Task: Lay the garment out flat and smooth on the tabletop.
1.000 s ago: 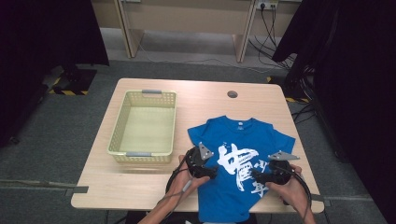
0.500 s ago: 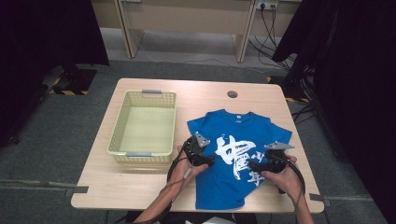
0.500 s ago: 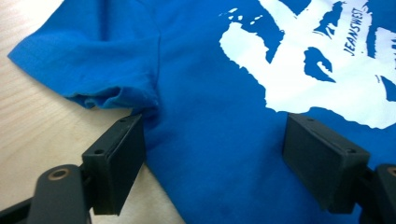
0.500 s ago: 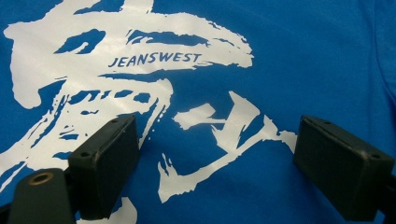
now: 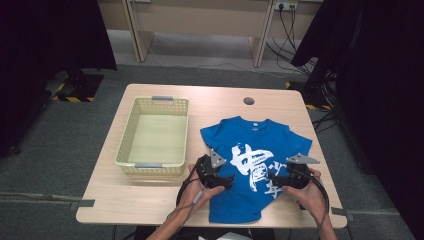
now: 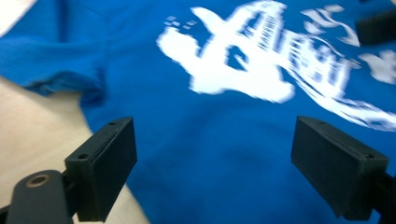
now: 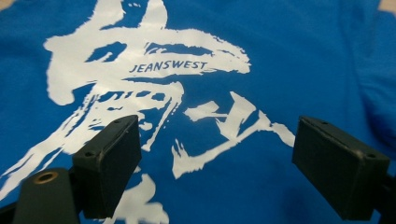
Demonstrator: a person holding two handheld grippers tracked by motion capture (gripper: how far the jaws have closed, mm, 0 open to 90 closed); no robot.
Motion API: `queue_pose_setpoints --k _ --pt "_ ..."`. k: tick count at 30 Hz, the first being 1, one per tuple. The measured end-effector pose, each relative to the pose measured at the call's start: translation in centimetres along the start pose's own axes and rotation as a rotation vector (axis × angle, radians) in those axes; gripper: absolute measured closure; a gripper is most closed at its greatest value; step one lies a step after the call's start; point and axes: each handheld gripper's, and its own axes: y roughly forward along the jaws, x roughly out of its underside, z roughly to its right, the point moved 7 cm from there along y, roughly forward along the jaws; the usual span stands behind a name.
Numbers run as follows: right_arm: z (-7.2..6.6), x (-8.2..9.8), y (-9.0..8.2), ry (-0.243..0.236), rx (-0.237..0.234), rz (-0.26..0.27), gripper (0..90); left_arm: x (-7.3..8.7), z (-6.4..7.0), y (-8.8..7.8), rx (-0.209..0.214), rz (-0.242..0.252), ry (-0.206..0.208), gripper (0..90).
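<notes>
A blue T-shirt [image 5: 250,137] with a white brush print lies flat on the right half of the wooden table [image 5: 140,200], collar at the far side. My left gripper [image 5: 229,181] is over the shirt's left side, below the sleeve, and points right. Its jaws have just been opening and stand wide apart [image 6: 215,172], with only flat cloth [image 6: 205,130] beneath them. My right gripper [image 5: 274,180] is over the print's right part, open [image 7: 217,172] above the "JEANSWEST" lettering of the shirt [image 7: 299,56]. The other gripper's black jaw [image 6: 376,25] shows at the top right of the left gripper view.
An empty yellow-green mesh basket [image 5: 152,165] stands to the left of the shirt. A round cable hole [image 5: 248,101] sits near the table's far edge. Dark curtains hang on both sides, and cables lie on the floor at the back right.
The shirt has slid a little away from the front edge, so less of its hem hangs over. The left gripper went forward, came back, and its jaws are wider apart.
</notes>
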Motion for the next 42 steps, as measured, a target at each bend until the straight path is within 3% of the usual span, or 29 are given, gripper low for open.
queue_pose_setpoints --k 3,10,12,16,19,23,27,29,36,42 --pt "0.1 0.3 -1.4 -0.002 0.009 0.016 15.8 0.8 0.5 0.1 0.007 -0.020 0.019 13.8" --pt "0.9 2.5 -2.4 0.001 0.030 -0.008 15.8 1.6 -0.5 0.4 -0.036 -0.071 0.015 11.3" --pt "1.2 3.0 -2.6 0.011 0.032 -0.011 15.8 1.6 -0.5 0.5 -0.036 -0.073 0.005 10.7" --pt "1.6 3.7 -3.3 0.035 0.035 -0.003 15.8 1.5 0.0 0.3 -0.034 -0.055 0.030 12.7" --pt "1.9 4.0 -4.1 0.044 0.039 0.007 15.8 0.9 1.2 0.0 0.005 -0.027 0.029 11.9" --pt "1.8 4.6 -4.6 0.053 0.038 0.006 15.8 -0.1 3.9 -0.1 0.074 0.010 0.039 11.4" --pt "1.7 5.1 -4.6 0.054 0.039 -0.007 15.8 -0.7 6.8 0.1 0.167 0.022 0.030 11.2" --pt "1.7 5.2 -4.6 0.057 0.040 -0.005 15.8 -0.7 8.1 0.4 0.190 0.019 0.050 11.2" --pt "1.8 5.3 -4.7 0.066 0.043 -0.001 15.8 -0.6 10.9 1.6 0.234 0.006 0.100 15.3" --pt "1.5 5.3 -4.6 0.059 0.036 -0.005 15.8 -0.7 12.2 2.7 0.206 -0.005 0.201 26.4"
